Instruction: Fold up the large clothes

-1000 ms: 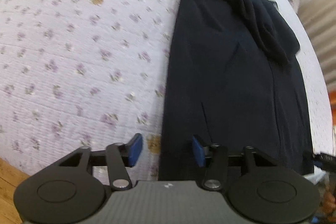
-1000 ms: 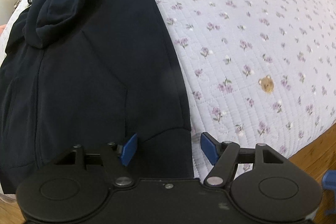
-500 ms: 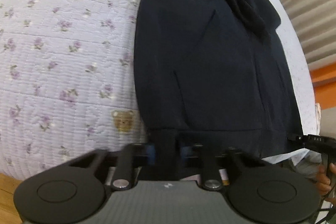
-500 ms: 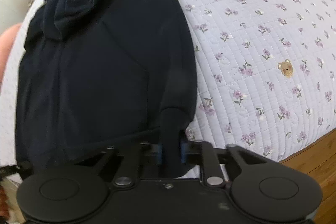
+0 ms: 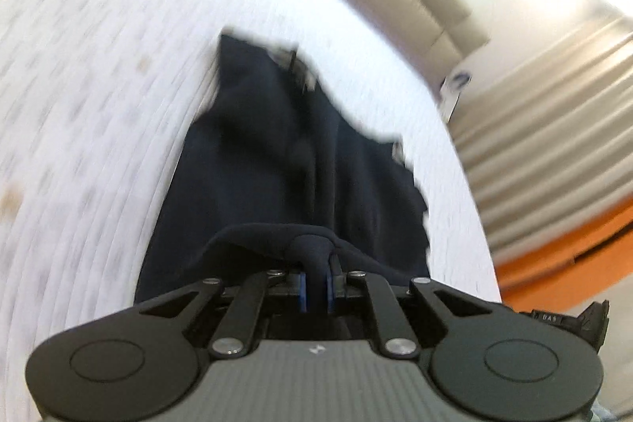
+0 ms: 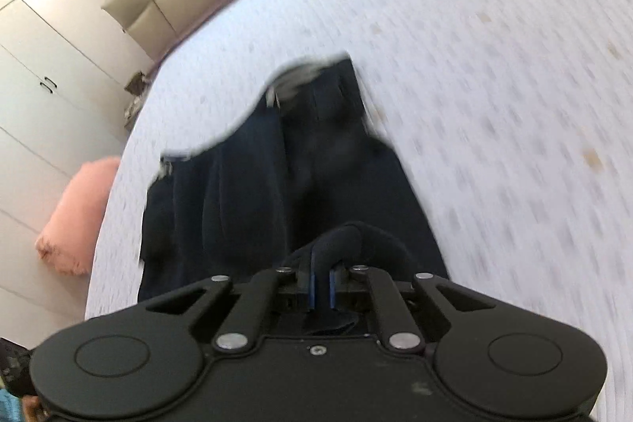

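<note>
Fabric — a soft, limp dark navy garment [image 5: 285, 161] — is lying on the quilted lilac bed [image 5: 99, 105]; the left gripper [image 5: 315, 289] and right gripper [image 6: 321, 287] are pinching its near hem corners, fingers clamping cloth — it looks light and floppy.

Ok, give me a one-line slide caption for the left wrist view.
Left gripper clamps the dark garment's near hem above a pale quilted bed.

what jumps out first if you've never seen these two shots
The dark navy garment spread down the middle of the pale quilted bed. Its near hem is bunched and pinched in both the left gripper and right gripper. A pink cushion sits beside the bed, left in the right wrist view.
</note>
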`<move>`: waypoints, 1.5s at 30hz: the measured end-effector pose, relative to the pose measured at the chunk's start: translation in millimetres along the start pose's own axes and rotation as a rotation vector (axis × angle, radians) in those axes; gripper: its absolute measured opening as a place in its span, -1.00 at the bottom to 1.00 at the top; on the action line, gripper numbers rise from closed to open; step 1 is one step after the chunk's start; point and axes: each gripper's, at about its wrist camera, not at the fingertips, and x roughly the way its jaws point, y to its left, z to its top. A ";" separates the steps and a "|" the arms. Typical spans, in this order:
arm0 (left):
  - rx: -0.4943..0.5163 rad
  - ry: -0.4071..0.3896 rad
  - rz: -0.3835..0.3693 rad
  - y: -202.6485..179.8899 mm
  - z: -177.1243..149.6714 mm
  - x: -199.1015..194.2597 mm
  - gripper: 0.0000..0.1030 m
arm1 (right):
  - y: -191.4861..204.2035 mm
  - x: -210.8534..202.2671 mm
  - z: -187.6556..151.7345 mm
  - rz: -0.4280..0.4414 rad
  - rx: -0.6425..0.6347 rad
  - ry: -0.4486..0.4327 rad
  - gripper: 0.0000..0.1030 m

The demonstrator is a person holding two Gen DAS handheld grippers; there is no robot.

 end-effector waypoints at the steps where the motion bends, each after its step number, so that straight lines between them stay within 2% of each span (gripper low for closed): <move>1: 0.011 -0.018 0.011 -1.7 14.8 11.6 -0.80 | 3.2 15.7 15.1 -0.002 -0.013 -0.015 -0.84; 4: 0.063 -0.049 0.074 -5.9 60.6 47.3 -0.64 | 6.0 61.2 54.4 -0.039 -0.027 -0.045 -0.78; 6: 0.061 -0.072 0.100 -7.2 80.7 60.5 -0.51 | 0.7 82.4 71.3 -0.071 -0.024 -0.019 -0.57; 7: 0.068 -0.092 0.109 -7.6 86.1 62.5 -0.45 | -4.8 87.4 74.7 -0.072 -0.016 -0.003 -0.42; 8: 0.078 -0.098 0.133 -7.1 90.3 64.0 -0.26 | -9.4 92.3 76.9 -0.057 -0.012 0.016 -0.15; 9: 0.091 -0.089 0.157 -6.0 97.8 66.5 -0.16 | -11.9 94.5 76.3 -0.058 -0.017 0.027 -0.01; 10: 0.113 -0.075 0.187 -5.3 99.8 69.3 -0.16 | -12.3 96.7 76.4 -0.085 -0.039 0.031 0.30; 11: 0.130 -0.057 0.211 -4.0 102.4 72.6 -0.16 | -10.8 97.6 77.0 -0.122 -0.072 0.014 0.43; 13: 0.153 0.001 0.243 -2.4 104.1 84.2 -0.16 | -12.5 98.6 86.0 -0.166 -0.116 -0.008 0.44; 16: 0.189 0.038 0.271 -2.8 103.1 99.8 -0.16 | -23.7 91.9 101.0 -0.163 -0.097 -0.053 0.54; 20: 0.238 0.026 0.289 -8.5 110.5 120.7 -0.12 | -26.8 108.6 109.7 -0.180 -0.152 0.003 0.55; 23: 0.281 0.016 0.295 -13.1 125.3 139.6 -0.01 | -24.7 125.2 106.8 -0.146 -0.192 0.046 0.54; 26: 0.320 0.005 0.299 -15.2 141.5 154.7 0.11 | -15.9 135.2 103.0 -0.153 -0.255 0.063 0.54; 28: 0.326 0.031 0.288 -14.6 150.3 164.3 0.18 | -12.2 139.0 100.3 -0.166 -0.286 0.077 0.55; 31: 0.363 0.094 0.233 -16.9 156.8 176.6 0.19 | -13.3 148.9 99.3 -0.171 -0.315 0.093 0.55; 33: 0.410 0.120 0.233 -19.6 155.1 185.6 0.28 | -17.5 158.1 102.2 -0.169 -0.308 0.098 0.55; 37: 0.431 0.164 0.262 -18.0 148.7 205.4 0.18 | -30.6 184.5 108.6 -0.150 -0.248 0.136 0.55; 38: 0.444 0.174 0.287 -18.8 146.4 209.8 -0.11 | -33.5 188.4 109.0 -0.140 -0.226 0.147 0.50; 39: 0.461 0.179 0.307 -19.8 144.3 211.9 -0.29 | -34.7 189.4 108.5 -0.130 -0.210 0.147 0.39; 40: 0.482 0.169 0.319 -22.0 141.8 211.2 -0.38 | -32.7 186.1 106.6 -0.123 -0.212 0.131 -0.09; 41: 0.498 0.151 0.320 -25.0 138.9 208.2 -0.75 | -28.6 180.9 103.7 -0.115 -0.225 0.115 -0.55; 43: 0.532 0.121 0.331 -33.8 132.7 200.6 -0.81 | -15.2 167.4 95.1 -0.133 -0.277 0.060 -0.78; 45: 0.572 0.095 0.345 -44.1 124.4 191.3 -0.83 | 0.5 153.4 84.2 -0.156 -0.344 0.013 -0.82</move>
